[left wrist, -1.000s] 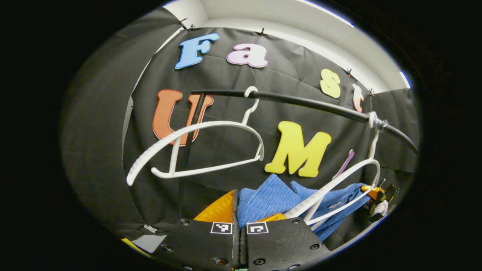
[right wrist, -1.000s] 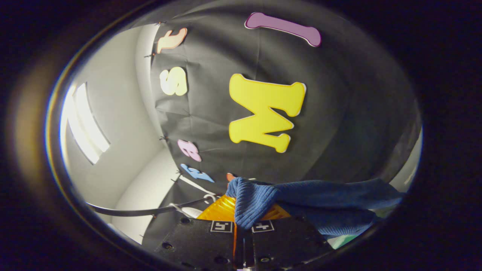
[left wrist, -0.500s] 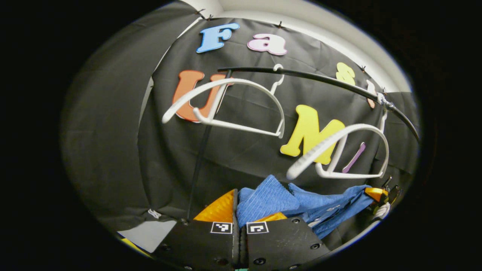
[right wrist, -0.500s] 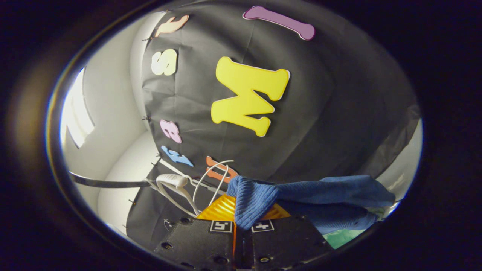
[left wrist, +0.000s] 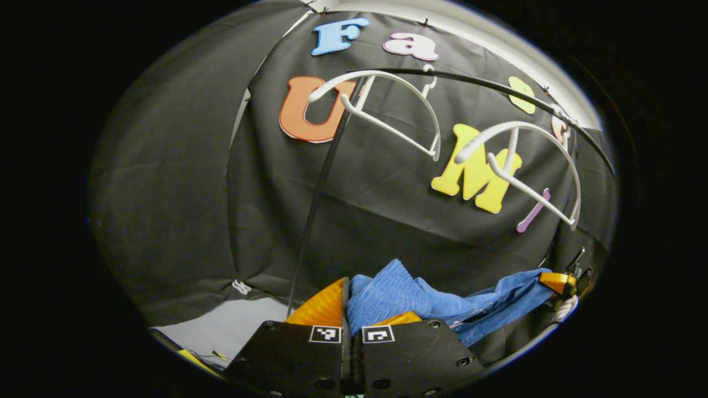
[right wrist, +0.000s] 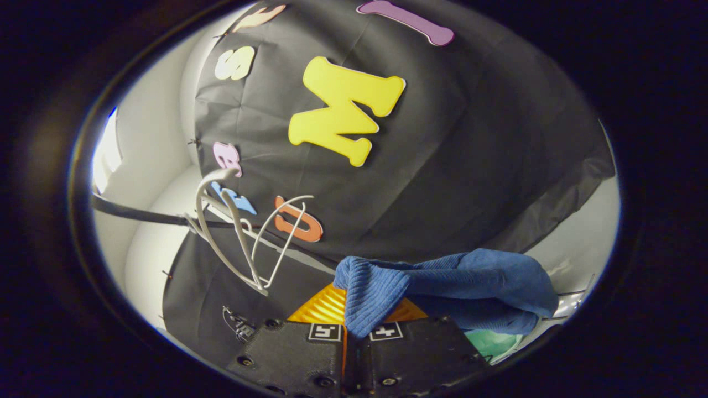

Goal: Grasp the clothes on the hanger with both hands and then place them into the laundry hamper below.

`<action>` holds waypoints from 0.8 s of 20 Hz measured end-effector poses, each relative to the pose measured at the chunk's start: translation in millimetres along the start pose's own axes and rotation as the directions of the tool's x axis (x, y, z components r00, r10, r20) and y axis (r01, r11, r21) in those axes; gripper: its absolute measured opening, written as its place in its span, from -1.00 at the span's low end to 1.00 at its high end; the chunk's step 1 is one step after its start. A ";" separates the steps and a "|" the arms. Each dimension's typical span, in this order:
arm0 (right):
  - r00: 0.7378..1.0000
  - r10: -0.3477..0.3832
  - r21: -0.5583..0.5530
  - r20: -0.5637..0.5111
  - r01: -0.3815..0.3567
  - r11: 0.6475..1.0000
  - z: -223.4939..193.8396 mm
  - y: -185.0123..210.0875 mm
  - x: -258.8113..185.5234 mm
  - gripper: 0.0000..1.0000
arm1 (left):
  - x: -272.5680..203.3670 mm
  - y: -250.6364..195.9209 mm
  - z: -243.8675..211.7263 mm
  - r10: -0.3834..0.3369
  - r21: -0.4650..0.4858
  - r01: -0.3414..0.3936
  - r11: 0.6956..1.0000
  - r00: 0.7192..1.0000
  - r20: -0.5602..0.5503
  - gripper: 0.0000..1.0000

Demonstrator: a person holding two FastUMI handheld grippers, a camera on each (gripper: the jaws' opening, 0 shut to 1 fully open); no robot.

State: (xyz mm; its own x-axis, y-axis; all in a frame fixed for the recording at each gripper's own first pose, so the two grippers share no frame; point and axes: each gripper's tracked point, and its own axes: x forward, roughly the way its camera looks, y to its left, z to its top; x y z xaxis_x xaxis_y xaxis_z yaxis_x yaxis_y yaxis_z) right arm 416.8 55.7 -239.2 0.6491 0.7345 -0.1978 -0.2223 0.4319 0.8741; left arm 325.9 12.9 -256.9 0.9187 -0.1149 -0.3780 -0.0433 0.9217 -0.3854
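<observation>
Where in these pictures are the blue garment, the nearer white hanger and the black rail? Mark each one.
blue garment [right wrist: 475, 276]: right gripper view, on the draped knit middle.
nearer white hanger [left wrist: 553, 145]: left gripper view, on its curved shoulder.
black rail [left wrist: 487, 84]: left gripper view, on the bar between the hooks.

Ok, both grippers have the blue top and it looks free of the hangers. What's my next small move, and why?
Probably lower both grippers together, keeping them shut. The blue top is pinched in the left gripper and the right gripper, stretched between them, while both white hangers hang bare on the rail above. The hamper isn't clear in these views, so descend slowly before letting go.
</observation>
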 end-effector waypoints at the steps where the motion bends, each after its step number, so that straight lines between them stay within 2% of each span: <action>1: 1.000 -0.009 -0.011 -0.011 0.009 1.000 -9.0 -0.6 -2.1 -0.91 | -2.9 0.6 -5.9 -0.001 -0.002 0.001 1.000 1.000 -0.014 -1.00; 2: 1.000 -0.017 -0.020 -0.021 0.016 1.000 -20.5 -1.2 -6.0 -0.91 | -6.5 -0.4 -11.9 -0.003 -0.002 0.003 1.000 1.000 -0.021 -0.92; 3: 0.999 -0.026 -0.030 -0.032 0.025 0.999 -29.3 -2.3 -7.7 -0.91 | -10.1 -2.6 -18.0 -0.005 -0.002 0.005 1.000 0.999 -0.034 -0.99; 5: 0.998 -0.041 -0.049 -0.051 0.038 0.998 -48.1 3.3 -13.9 -0.92 | -18.7 -12.5 -29.7 -0.016 0.007 0.016 1.000 0.998 -0.057 -0.92; 7: 0.997 -0.041 -0.078 -0.063 0.036 0.996 -61.8 18.4 -15.8 -0.91 | -28.3 -27.3 -32.3 -0.032 0.036 0.035 0.999 0.998 -0.062 -1.00; 9: 0.995 -0.054 -0.133 -0.086 0.042 0.990 -77.1 39.5 -13.2 -0.91 | -42.9 -43.6 -29.6 -0.054 0.061 0.058 0.996 0.997 -0.063 -0.92; 10: 0.993 -0.065 -0.171 -0.094 0.048 0.984 -87.5 50.6 -12.4 -0.91 | -50.4 -52.8 -28.0 -0.060 0.080 0.065 0.995 0.996 -0.068 -0.99; 16: 0.987 -0.074 -0.363 -0.146 0.017 0.932 -147.3 130.8 -6.4 -0.91 | -88.6 -102.8 -11.5 -0.122 0.199 0.139 0.970 0.988 -0.094 -0.99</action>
State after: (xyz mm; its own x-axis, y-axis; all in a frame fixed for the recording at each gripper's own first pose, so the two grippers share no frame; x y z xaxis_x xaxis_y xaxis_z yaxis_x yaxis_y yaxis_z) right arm 276.3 184.6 -189.0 0.5510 0.7687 -0.3248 -0.4604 0.6046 0.6499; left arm 244.5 -76.0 -193.5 0.8761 -0.2608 -0.4055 0.1638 0.9521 -0.2584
